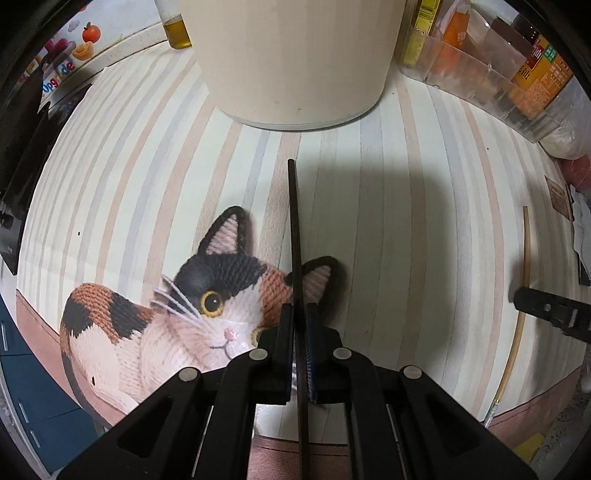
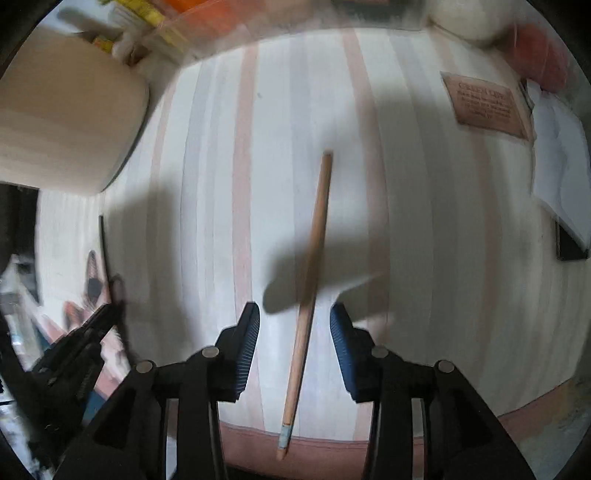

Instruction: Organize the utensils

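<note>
My left gripper is shut on a thin black chopstick that points away toward a tall cream holder at the far side of the striped mat. My right gripper is open, its jaws on either side of a wooden chopstick that lies on the mat; they do not touch it. The wooden chopstick also shows at the right edge of the left wrist view, with the right gripper's finger over it. The cream holder is at the upper left of the right wrist view.
The striped mat has a knitted cat picture. A clear bin of bottles and packets stands back right and an oil bottle back left. White papers and a dark object lie past the mat's brown label.
</note>
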